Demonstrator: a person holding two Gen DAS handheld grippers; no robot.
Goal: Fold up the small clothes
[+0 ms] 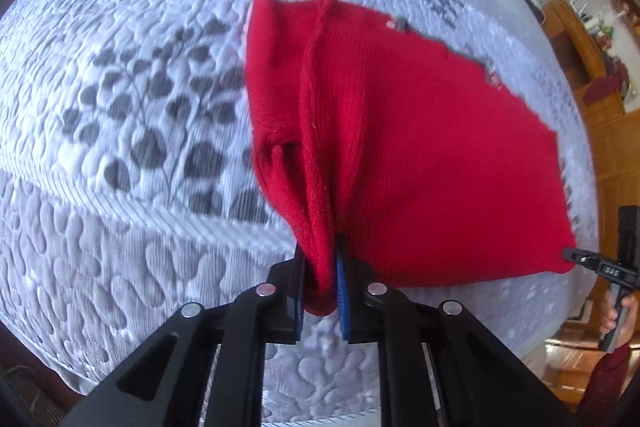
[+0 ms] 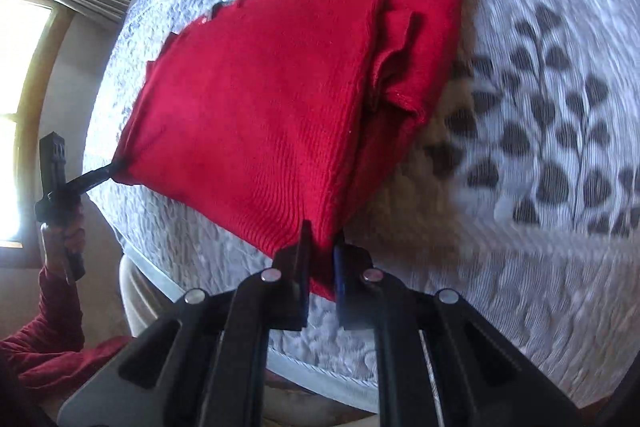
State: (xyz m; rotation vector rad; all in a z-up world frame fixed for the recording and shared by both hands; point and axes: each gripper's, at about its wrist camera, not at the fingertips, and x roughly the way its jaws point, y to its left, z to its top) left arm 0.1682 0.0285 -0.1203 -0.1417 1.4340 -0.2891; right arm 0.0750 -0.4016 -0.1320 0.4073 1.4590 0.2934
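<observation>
A small red knitted garment [image 1: 420,147] hangs stretched above the quilted white bedspread [image 1: 120,107], its far edge trailing on the bed. My left gripper [image 1: 322,267] is shut on the near left corner, with red cloth bunched between its blue pads. My right gripper [image 2: 320,259] is shut on the near right corner of the same garment [image 2: 248,115]. Each gripper shows in the other's view: the right gripper [image 1: 568,253] pinches the corner at the far right, and the left gripper [image 2: 114,171] pinches the corner at the far left. A folded sleeve [image 2: 404,67] lies on the garment's right side.
The bedspread [image 2: 540,147] carries a grey leaf print and fills most of both views. Wooden furniture [image 1: 580,67] stands beyond the bed's right side, and a curtained window [image 2: 24,67] is at the left. The person's hand and red sleeve [image 2: 52,291] are below the bed edge.
</observation>
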